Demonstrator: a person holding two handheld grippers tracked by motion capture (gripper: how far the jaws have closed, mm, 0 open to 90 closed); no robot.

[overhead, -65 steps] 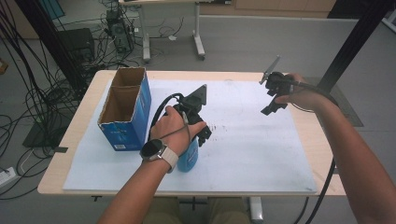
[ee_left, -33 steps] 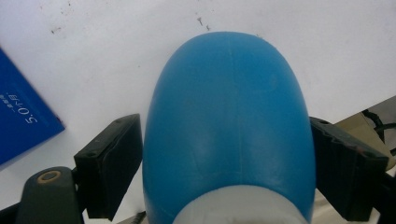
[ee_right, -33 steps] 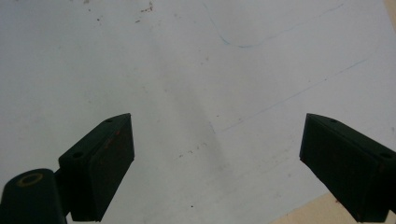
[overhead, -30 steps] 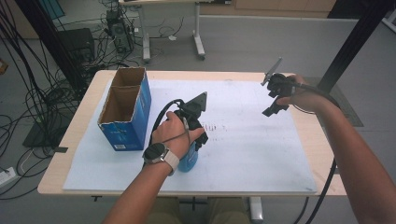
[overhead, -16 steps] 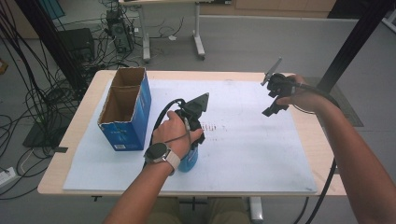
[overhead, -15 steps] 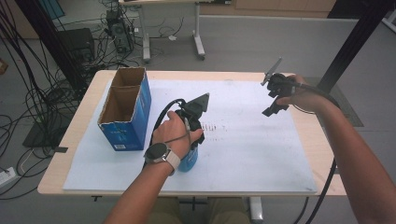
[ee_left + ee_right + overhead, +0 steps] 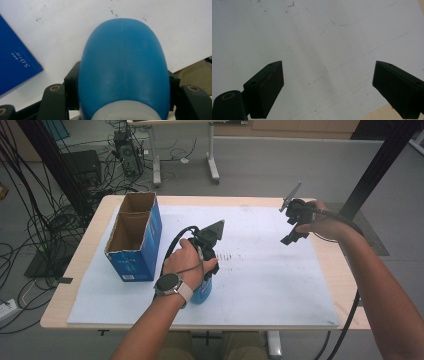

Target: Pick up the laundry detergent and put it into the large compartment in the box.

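High view, left gripper (image 7: 206,270) just closed on blue bottle (image 7: 123,67), right gripper (image 7: 327,87) wide open, unmoved.

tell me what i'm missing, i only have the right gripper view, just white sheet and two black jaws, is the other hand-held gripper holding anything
Observer: Yes. The left hand-held gripper is shut on a blue bottle; its jaws press on both sides.
Operator: where is that on the table
Observer: Near the front edge of the white sheet, just right of an open blue cardboard box.
Operator: and where's my right one
Observer: The right hand-held gripper hangs above the sheet's far right part, jaws wide open with nothing between them.
Operator: box got anything in it
Observer: From the high view its two compartments look empty, though their floors are in shadow.
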